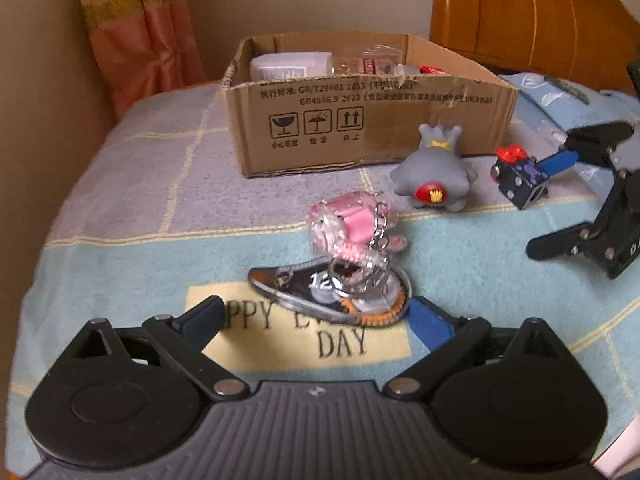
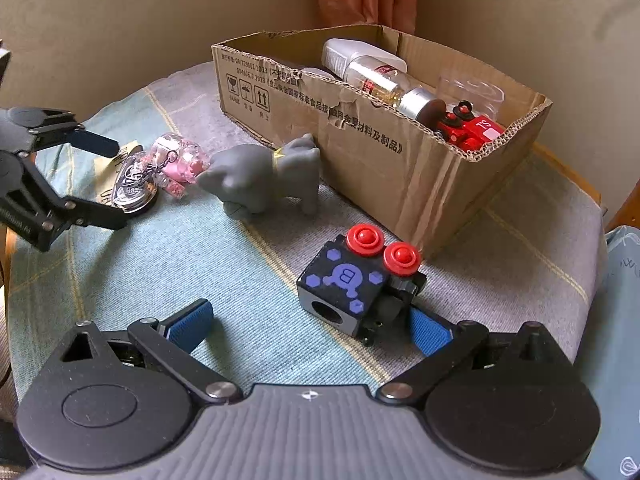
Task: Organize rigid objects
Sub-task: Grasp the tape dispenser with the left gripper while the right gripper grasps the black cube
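STEP: pre-grasp, loose toys outside brown cardboard box (image 2: 404, 160) | LEFT claw (image 1: 320, 312): spread wide, empty, before clear sneaker keychain (image 1: 332, 292) on bed blanket (image 1: 132, 264) | RIGHT claw (image 2: 312, 324): spread wide, empty, flanking black cube toy with red knobs (image 2: 356, 280) | NEXT: you close, lift, box them.

Your left gripper (image 1: 316, 316) points down at a slant, its jaws spread wide with nothing pressed between the pads; its blue-padded finger (image 1: 430, 322) sits at 4 o'clock in the left view. Your right gripper (image 2: 310, 326) tilts down likewise, jaws wide apart, one pad (image 2: 426, 332) at 4 o'clock, nothing clamped
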Available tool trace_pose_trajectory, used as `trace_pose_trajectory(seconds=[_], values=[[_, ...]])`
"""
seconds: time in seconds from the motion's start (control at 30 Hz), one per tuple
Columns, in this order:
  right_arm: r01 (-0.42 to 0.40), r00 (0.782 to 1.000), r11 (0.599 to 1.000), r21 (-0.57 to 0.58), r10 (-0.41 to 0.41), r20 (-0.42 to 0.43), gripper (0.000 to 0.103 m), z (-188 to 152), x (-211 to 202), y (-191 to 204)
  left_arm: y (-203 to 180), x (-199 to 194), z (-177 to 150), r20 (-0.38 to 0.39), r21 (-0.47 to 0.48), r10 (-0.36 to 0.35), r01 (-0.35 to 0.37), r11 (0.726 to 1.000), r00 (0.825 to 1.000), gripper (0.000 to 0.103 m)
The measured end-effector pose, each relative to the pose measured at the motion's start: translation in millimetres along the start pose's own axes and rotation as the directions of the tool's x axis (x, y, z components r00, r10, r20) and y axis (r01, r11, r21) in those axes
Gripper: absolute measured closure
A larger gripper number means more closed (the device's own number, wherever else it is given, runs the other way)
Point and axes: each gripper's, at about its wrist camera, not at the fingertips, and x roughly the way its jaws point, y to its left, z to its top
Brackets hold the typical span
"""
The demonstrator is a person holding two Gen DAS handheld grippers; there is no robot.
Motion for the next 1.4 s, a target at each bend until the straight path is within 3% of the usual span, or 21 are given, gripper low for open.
trace_pose_trajectory(seconds=[0.23,0.43,0.83,1.4], values=[[0.010,1.000,1.000,0.014,-0.010,0.002,0.000,3.5,3.6,-0.3,-3.0,9.0,7.3,0.020,0.044,-0.039,0.038,0.998,0.999,0.005],[0.024,1.000,0.999,0.038,-0.024,0.009,0.000,4.2,4.6,0.1,-4.5,6.2,7.3,0.025,0.055,-0.055,0.054,0.997,0.998,0.013],[0.172,0.981,0.962,0.211,-0.188,0.056,0.000,4.2,12.5,12.6,-6.6,-0.8,0.8,0.012,0.049,-0.053,0.052,0.997,0.999,0.013],[0.230,0.967,0.926,0.299,-0.252,0.037,0.002,10.6,7.4,16.3,-10.1,-23.1,-15.5,-0.025,0.083,-0.052,0.054,0.995,0.998,0.014]])
